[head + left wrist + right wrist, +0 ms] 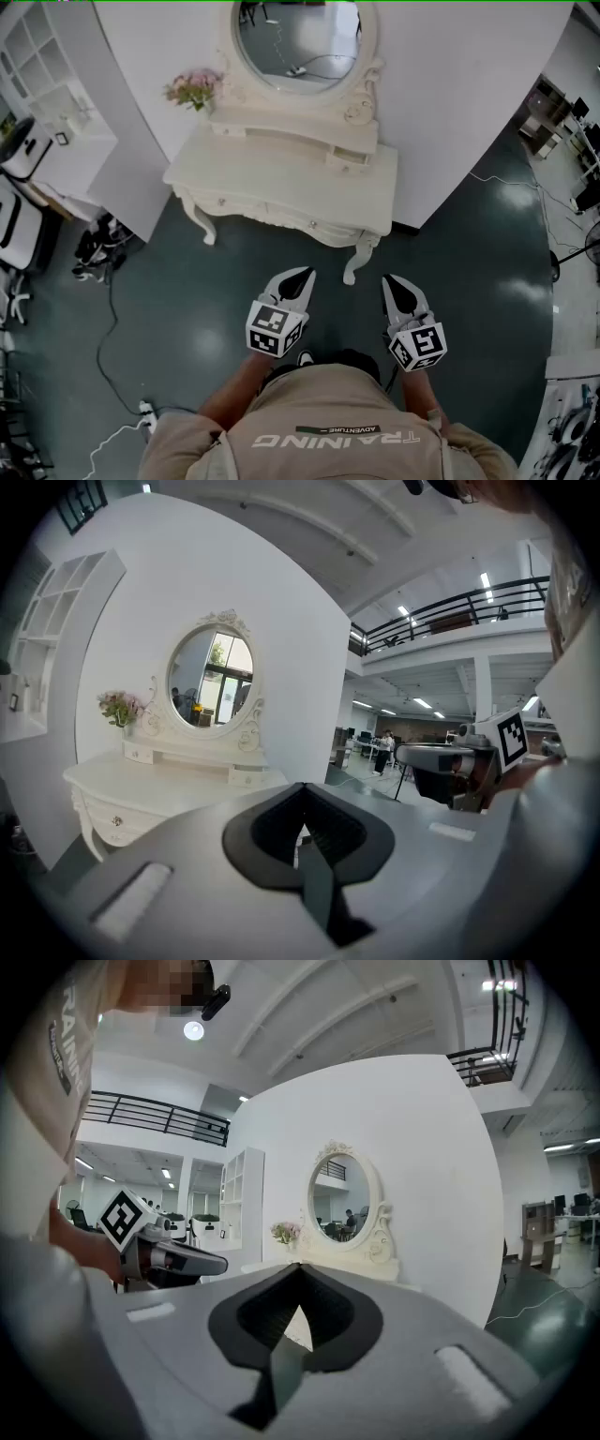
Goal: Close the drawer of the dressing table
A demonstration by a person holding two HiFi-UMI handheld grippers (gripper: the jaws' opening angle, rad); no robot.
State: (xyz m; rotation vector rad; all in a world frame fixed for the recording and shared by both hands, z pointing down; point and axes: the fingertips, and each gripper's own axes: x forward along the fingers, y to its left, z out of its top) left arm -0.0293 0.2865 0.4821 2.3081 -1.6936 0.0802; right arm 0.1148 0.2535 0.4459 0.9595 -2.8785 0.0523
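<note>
The white dressing table (281,183) stands against the curved white wall, with an oval mirror (298,37) and pink flowers (194,88) at its left. A small drawer (349,156) in the upper shelf's right end sticks out a little; the left gripper view shows this drawer (248,777) too. Both grippers hang over the floor in front of the table, well short of it. My left gripper (305,274) is shut and empty, as is my right gripper (387,279). Nothing is held between the closed jaws in either gripper view (302,789) (298,1269).
A white shelf unit (42,66) stands at the left with chairs (14,234) below it. A cable and power strip (145,410) lie on the dark green floor at the lower left. More cables and stands (572,244) are at the right.
</note>
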